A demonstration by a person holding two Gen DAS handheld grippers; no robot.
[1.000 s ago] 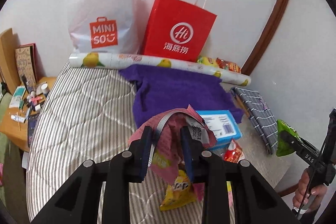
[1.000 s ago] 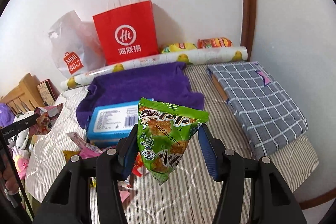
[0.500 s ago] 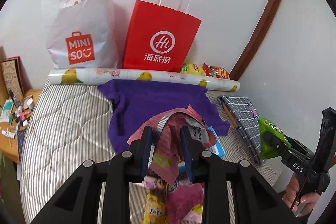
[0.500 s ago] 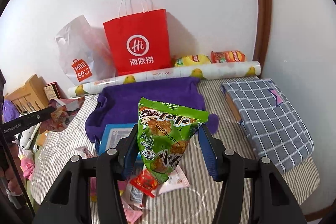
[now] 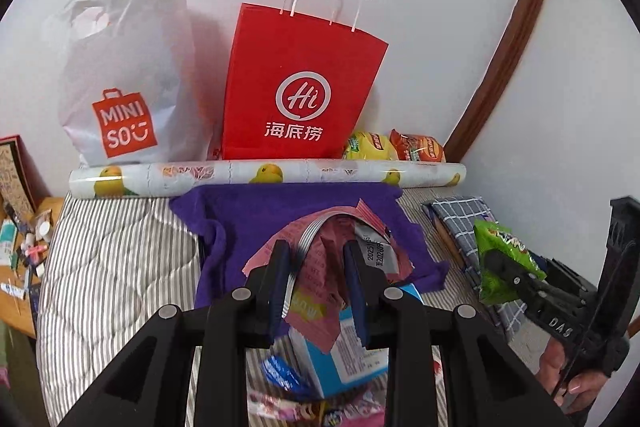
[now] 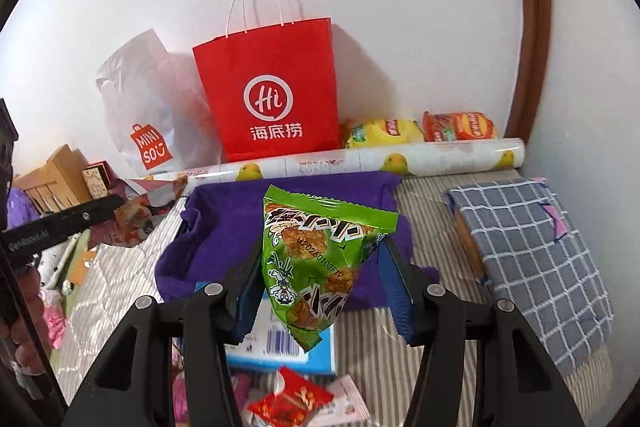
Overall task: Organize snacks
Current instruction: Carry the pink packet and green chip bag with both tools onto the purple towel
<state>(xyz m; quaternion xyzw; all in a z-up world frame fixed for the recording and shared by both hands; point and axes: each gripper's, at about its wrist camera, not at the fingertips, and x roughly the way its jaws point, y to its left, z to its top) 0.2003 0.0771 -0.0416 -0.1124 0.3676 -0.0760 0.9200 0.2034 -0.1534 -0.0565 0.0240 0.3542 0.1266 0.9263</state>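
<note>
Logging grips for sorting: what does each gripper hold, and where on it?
Left gripper: pink snack packet, pinched mid-body. Right gripper: green snack packet, clamped across its sides.

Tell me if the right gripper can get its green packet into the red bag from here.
Probably yes. The right gripper is shut on the green packet, and the red bag stands upright against the wall, nothing between. Only the paper roll lies before it, low enough to clear.
</note>
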